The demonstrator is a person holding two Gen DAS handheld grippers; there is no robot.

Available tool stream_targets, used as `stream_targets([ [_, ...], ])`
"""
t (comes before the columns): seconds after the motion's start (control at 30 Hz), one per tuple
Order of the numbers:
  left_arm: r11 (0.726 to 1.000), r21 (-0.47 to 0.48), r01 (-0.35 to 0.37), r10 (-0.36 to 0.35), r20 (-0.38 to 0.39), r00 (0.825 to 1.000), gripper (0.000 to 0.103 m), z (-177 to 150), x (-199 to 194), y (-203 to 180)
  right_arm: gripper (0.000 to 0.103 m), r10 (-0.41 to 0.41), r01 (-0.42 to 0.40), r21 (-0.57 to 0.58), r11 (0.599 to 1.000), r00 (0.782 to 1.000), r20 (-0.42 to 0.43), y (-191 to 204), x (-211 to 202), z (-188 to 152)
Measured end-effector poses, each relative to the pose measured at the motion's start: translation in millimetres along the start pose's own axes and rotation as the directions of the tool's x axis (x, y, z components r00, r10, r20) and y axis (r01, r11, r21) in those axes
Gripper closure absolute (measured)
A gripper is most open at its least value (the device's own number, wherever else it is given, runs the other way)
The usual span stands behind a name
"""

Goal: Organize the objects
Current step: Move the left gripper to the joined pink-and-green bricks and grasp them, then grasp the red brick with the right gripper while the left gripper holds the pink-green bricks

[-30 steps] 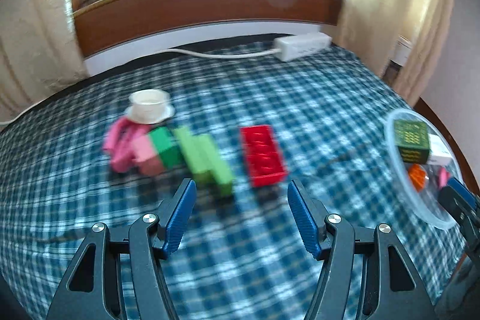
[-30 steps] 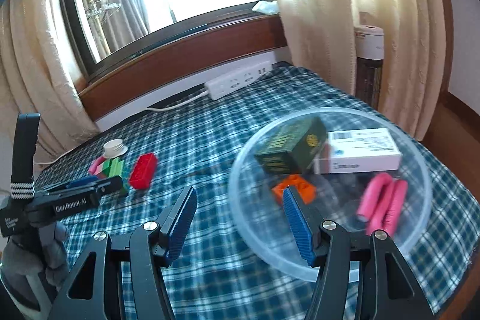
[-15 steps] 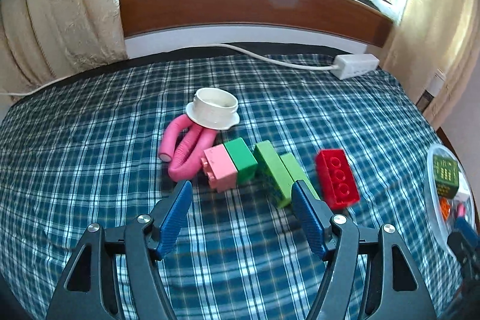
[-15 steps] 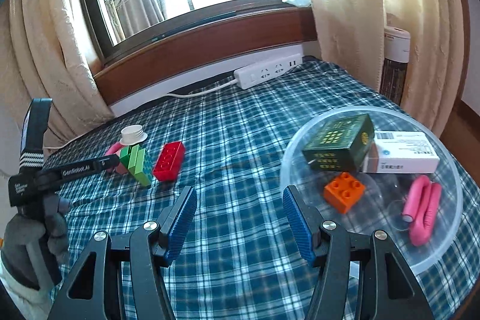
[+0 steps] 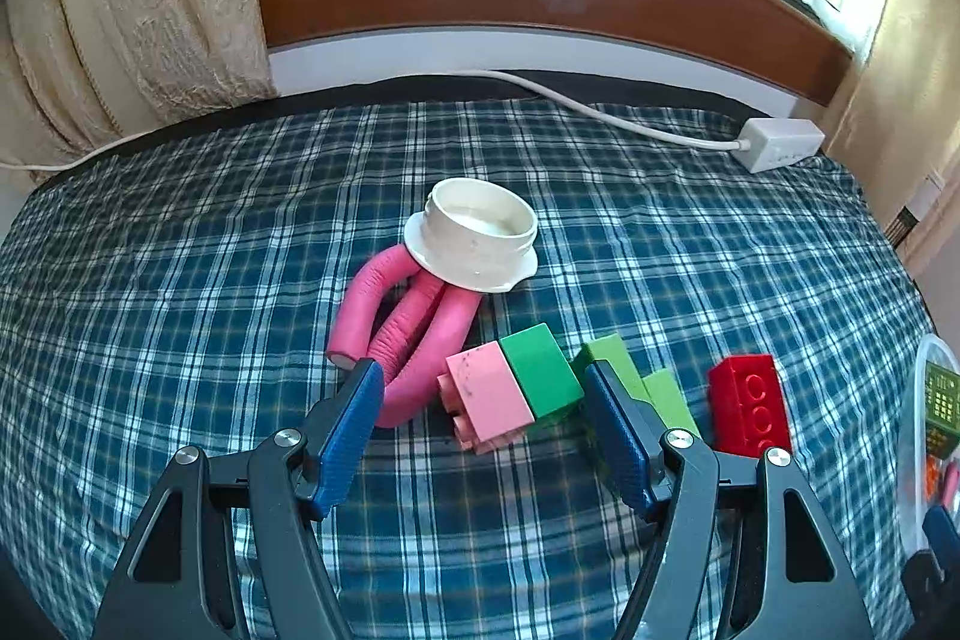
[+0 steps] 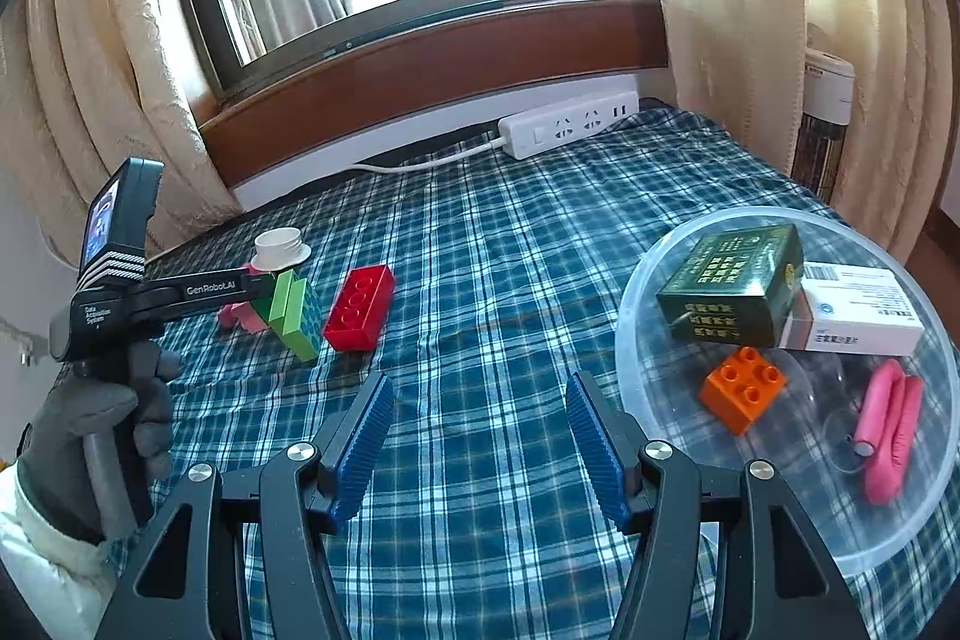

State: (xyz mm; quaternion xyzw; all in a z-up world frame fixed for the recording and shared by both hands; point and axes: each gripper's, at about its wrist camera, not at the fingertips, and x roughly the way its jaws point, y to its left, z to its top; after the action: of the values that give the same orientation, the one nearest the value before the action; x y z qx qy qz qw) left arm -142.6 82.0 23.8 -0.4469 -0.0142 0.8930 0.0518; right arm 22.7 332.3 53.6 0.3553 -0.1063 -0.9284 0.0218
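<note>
My left gripper (image 5: 483,400) is open, its jaws on either side of a pink-and-green brick pair (image 5: 510,391) lying on the plaid cloth. A pink bent tube (image 5: 408,334) lies just left, with a white cap (image 5: 474,235) resting on it. A light green brick (image 5: 636,382) and a red brick (image 5: 747,403) lie to the right. My right gripper (image 6: 480,424) is open and empty above the cloth, left of a clear round tray (image 6: 660,256). The tray holds a dark green box (image 6: 732,283), a white box (image 6: 858,313), an orange brick (image 6: 741,388) and a pink tube (image 6: 888,427).
A white power strip (image 6: 570,124) with its cord lies at the far edge under the window sill. Curtains hang on both sides. The tray's rim (image 5: 909,400) shows at the right edge of the left wrist view. The left gripper's body (image 6: 138,298) shows in the right wrist view.
My left gripper has swung left and moved closer to the bricks, now straddling the pink-and-green pair. My right gripper has drawn back and left from the tray. Both stay open.
</note>
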Motion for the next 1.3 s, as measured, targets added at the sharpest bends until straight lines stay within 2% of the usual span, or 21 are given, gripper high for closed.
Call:
stream_targets([
  [0.33,0.998,0.059,0.005,-0.006,0.024,1.0,0.033,-4.7,1.5,0.7,0.04,0.009,-0.009,-0.018,1.0,1.0,-0.02,7.8,9.0,-0.9],
  [0.4,0.998,0.065,0.012,-0.014,0.03,0.999,0.038,-7.5,-0.8,1.8,0.04,0.011,-0.011,-0.02,1.0,1.0,-0.021,9.1,9.5,-1.1],
  [0.43,0.997,0.069,0.015,-0.017,0.034,0.999,0.045,-8.9,-2.0,2.1,0.04,0.012,-0.013,-0.02,1.0,1.0,-0.022,9.4,9.8,-1.5],
  [0.47,0.997,0.075,0.022,-0.025,0.031,0.999,0.058,-10.6,-3.3,2.4,0.04,0.013,-0.013,-0.02,1.0,1.0,-0.022,10.3,10.2,-2.0],
  [0.5,0.997,0.075,0.028,-0.03,0.026,0.999,0.059,-11.5,-4.0,3.2,0.04,0.014,-0.014,-0.019,1.0,1.0,-0.023,10.8,10.8,-2.4],
  [0.9,0.996,0.082,0.044,-0.046,0.025,0.999,0.059,-26.4,-23.9,12.3,0.04,0.027,-0.028,-0.031,0.999,0.999,-0.033,16.5,12.6,-3.2],
  [1.13,0.995,0.09,0.046,-0.049,0.036,0.998,0.059,-38.8,-45.3,21.2,0.04,0.067,-0.071,-0.045,0.996,0.994,-0.086,21.9,24.7,6.1],
  [1.3,0.996,0.064,0.057,-0.059,0.033,0.998,0.059,-48.6,-55.6,32.5,0.04,0.073,-0.079,-0.056,0.995,0.991,-0.113,27.8,37.8,13.6],
])
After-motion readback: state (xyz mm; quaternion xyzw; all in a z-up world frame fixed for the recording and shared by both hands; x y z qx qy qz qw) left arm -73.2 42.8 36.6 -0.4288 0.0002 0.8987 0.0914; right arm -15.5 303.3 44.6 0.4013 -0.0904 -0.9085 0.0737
